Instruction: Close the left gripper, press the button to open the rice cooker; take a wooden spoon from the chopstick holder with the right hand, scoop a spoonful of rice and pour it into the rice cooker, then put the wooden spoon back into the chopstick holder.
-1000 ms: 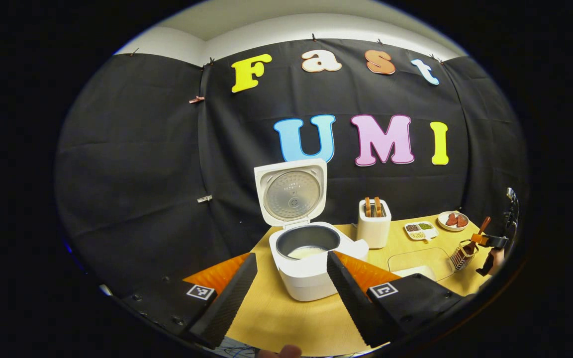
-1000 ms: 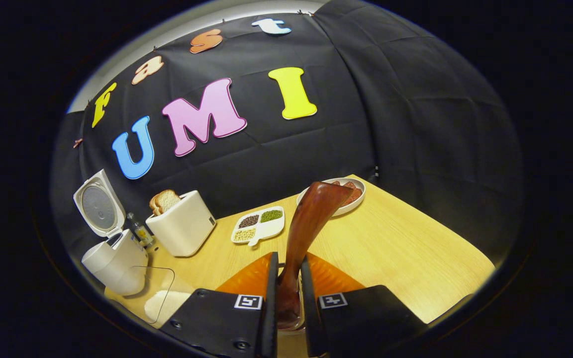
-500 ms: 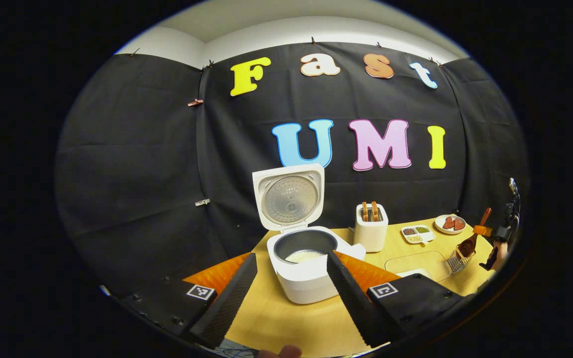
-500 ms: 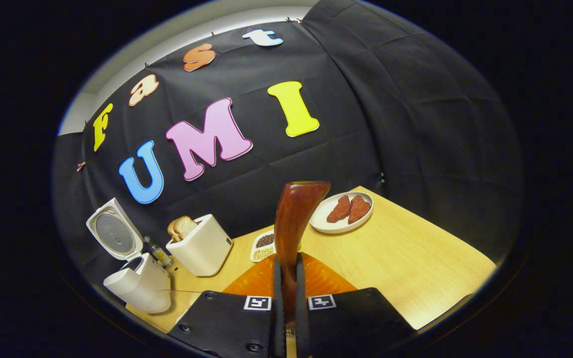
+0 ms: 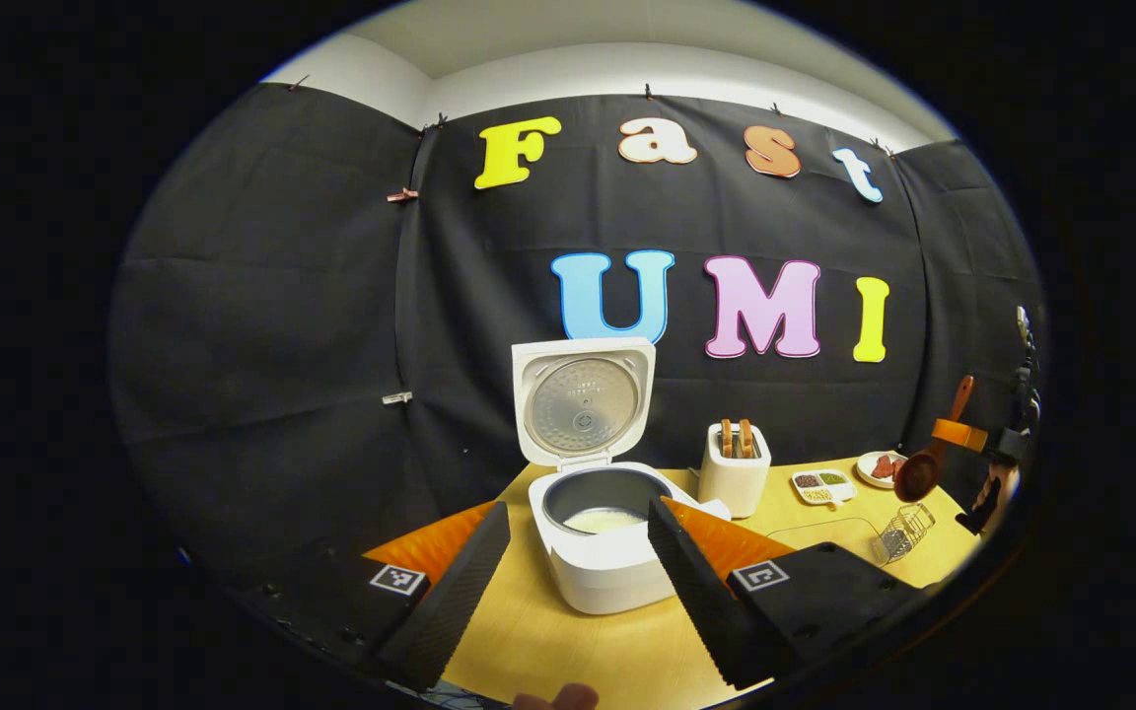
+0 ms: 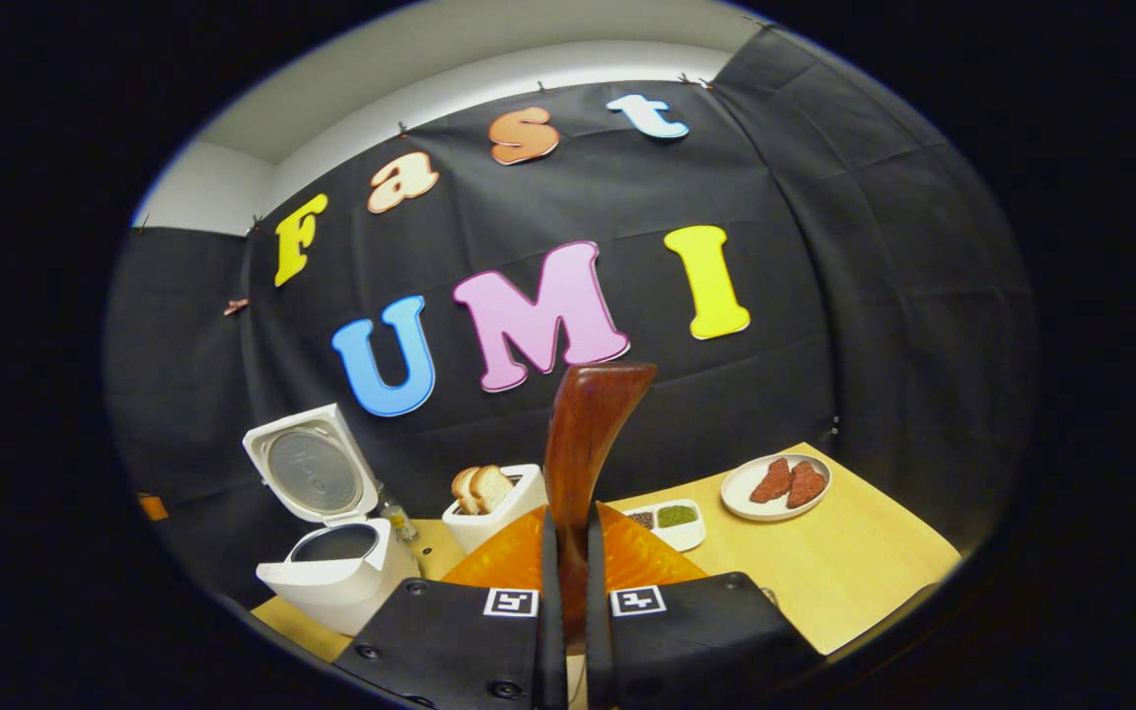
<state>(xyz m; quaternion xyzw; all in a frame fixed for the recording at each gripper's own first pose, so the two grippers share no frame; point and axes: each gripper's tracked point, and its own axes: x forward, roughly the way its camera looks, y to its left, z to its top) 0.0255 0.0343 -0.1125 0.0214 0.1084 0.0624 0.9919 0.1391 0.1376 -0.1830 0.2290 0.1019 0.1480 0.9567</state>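
Wooden table (image 5: 617, 661), open rice cooker (image 5: 600, 552) holding rice (image 5: 604, 520)

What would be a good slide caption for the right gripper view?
Right gripper clamps a wooden spoon upright above the table, with the open rice cooker waiting at left.

On the table (image 5: 617, 651), the toaster (image 5: 734, 470) is set right of the cooker (image 5: 600, 537); the dish (image 5: 821, 483) and plate (image 5: 874, 466) are ranged farther right.
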